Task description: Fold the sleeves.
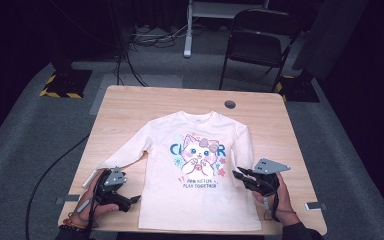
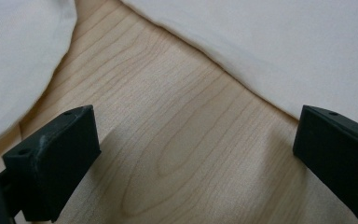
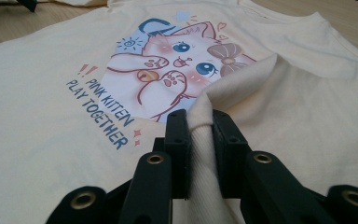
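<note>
Shirt: a cream long-sleeved shirt lies face up and flat on the wooden table, collar toward the far edge; its front carries a pink kitten print with the words "PINK KITTEN PLAY TOGETHER".
High view: both grippers rest at the near end of the table, one at each side of the shirt; a black folding chair stands on the floor beyond.
Left gripper: jaws set wide apart, holding nothing.
Left gripper view: bare wood lies between the jaws, with cream cloth just past them and more at the left.
Right gripper: jaws narrow, pinched on a raised fold of the shirt's sleeve.
Right gripper view: the print's lettering and the ribbed cloth in the jaws are legible.
</note>
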